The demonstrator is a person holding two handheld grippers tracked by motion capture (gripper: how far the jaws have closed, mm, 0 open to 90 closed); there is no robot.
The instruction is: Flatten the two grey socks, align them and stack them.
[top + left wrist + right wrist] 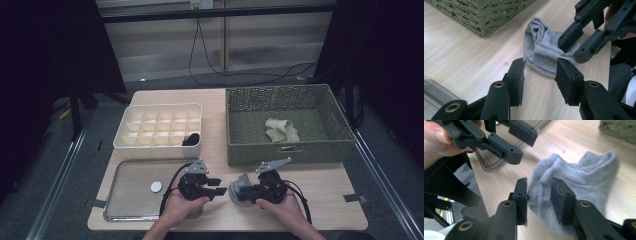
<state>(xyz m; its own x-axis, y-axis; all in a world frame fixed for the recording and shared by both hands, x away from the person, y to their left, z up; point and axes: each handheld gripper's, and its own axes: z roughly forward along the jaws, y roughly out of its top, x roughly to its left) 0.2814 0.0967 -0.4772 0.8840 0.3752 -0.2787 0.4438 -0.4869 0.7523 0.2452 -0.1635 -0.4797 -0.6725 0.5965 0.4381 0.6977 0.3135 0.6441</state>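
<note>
A crumpled grey knit sock [240, 187] lies near the table's front edge, between your two tongs. Your right tongs [538, 195] straddle its edge, jaws spread; your left tongs [539, 72], also spread, face it just short.

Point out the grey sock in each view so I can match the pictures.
High view: grey sock low on the table, right of centre, at the right gripper.
Left gripper view: centre, beyond the left gripper, with the other gripper's fingers on it.
Right gripper view: centre-right, its near edge between the fingers.
Shared landmark: the woven basket.
</note>
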